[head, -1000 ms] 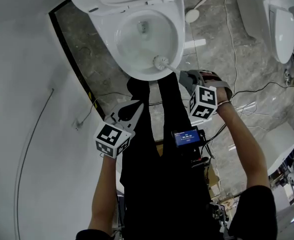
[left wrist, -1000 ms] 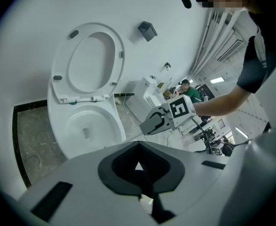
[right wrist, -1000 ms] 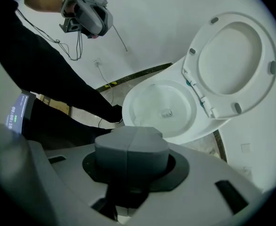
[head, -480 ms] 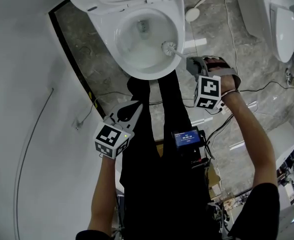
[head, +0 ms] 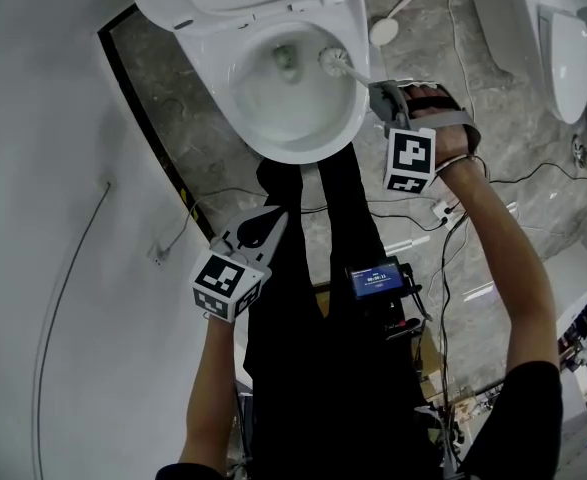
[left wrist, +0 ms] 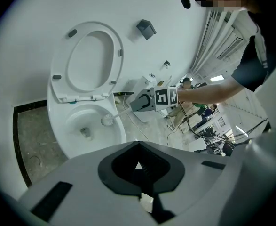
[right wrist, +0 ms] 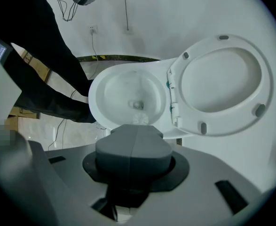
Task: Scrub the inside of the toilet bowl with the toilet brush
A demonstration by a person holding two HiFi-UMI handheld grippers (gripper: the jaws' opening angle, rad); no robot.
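Our right tool (head: 375, 89) is clamped shut on the handle of the toilet brush (head: 331, 60), whose bristle head sits inside the toilet bowl (head: 273, 148), against the wall on our right and just beside the drain (head: 285, 58). Our left tool (head: 273, 218), jaws pressed together on nothing, hangs well apart, below the bowl's front edge beside dark trouser legs (head: 323, 228).

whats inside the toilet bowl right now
In the toilet bowl: the toilet brush head against the right inner wall, and the drain opening. The handle end is hidden in the right gripper.
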